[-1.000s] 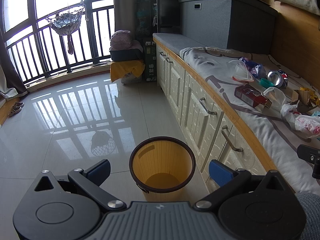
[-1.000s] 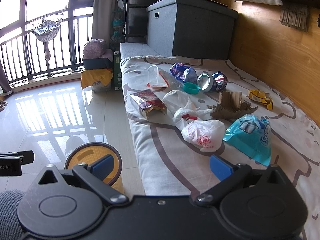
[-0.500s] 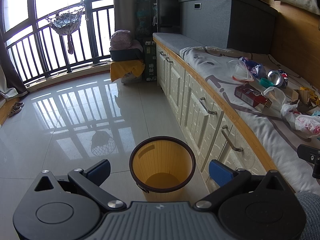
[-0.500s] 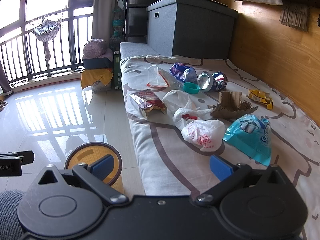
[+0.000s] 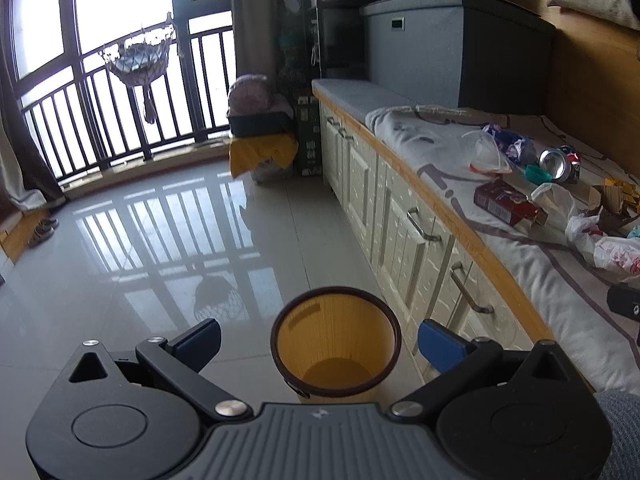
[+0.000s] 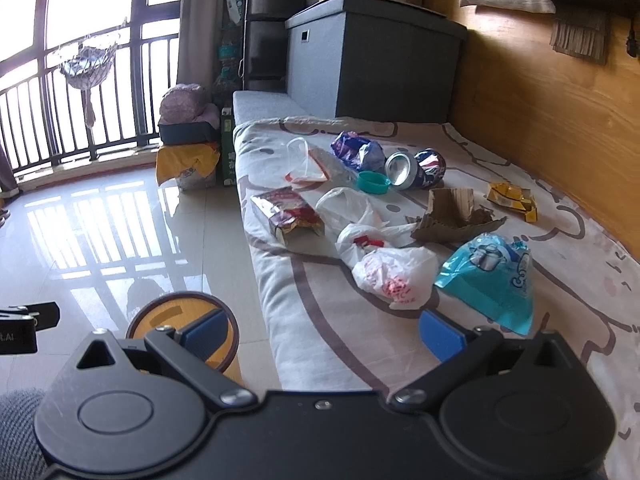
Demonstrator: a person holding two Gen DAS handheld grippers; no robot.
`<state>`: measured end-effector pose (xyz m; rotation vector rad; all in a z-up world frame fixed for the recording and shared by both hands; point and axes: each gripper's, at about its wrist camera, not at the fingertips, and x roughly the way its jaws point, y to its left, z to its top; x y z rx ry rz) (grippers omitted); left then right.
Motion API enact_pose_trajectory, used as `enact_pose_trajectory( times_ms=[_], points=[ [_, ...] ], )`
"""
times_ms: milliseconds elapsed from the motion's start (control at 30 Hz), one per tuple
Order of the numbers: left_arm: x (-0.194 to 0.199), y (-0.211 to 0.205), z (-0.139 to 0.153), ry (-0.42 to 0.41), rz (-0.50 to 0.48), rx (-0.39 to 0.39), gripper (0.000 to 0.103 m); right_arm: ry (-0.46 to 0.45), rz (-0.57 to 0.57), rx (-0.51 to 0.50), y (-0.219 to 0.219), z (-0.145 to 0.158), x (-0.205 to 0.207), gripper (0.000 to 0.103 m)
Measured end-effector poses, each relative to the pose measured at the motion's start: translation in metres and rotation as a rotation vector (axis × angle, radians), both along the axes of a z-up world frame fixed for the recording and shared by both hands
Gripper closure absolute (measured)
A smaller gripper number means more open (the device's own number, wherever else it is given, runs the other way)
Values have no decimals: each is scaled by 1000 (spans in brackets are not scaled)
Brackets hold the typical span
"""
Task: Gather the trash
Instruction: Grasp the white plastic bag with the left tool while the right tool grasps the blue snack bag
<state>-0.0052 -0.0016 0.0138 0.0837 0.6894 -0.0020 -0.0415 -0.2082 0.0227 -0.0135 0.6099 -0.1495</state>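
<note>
Trash lies scattered on the cushioned bench (image 6: 320, 320) above the empty yellow bin (image 5: 336, 344), so the right gripper (image 6: 324, 330), jaws wide like the left gripper's (image 5: 318, 340), should probably pinch the nearest white bag (image 6: 394, 276) first.

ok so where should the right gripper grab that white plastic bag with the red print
Judging by its pose, pinch the bunched, crumpled top of the white plastic bag, coming down from above. It lies slumped and soft on the blanket with no rigid edge, so a raised fold is the surest hold. It sits just ahead of the open right gripper, beside the blue bag; close across the narrow bunch.
</note>
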Motion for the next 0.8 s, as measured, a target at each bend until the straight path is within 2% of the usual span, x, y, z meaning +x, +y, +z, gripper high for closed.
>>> enact_pose_trajectory(
  times_ms=[100,367,633,800],
  points=[
    [-2,-5,7,-26,-14,11,0,-29,-10,13,-6,7,-4,0],
    [1,-28,28,-80,-67,-43,0,-77,-49,35,-33,19,-13,0],
    [14,-77,41,-104,-155,-59,0,-147,-158,5,-81,32,-26,0],
    [26,-116,47,-115,-218,-71,0,-155,-215,-16,-116,31,-31,0]
  ],
)
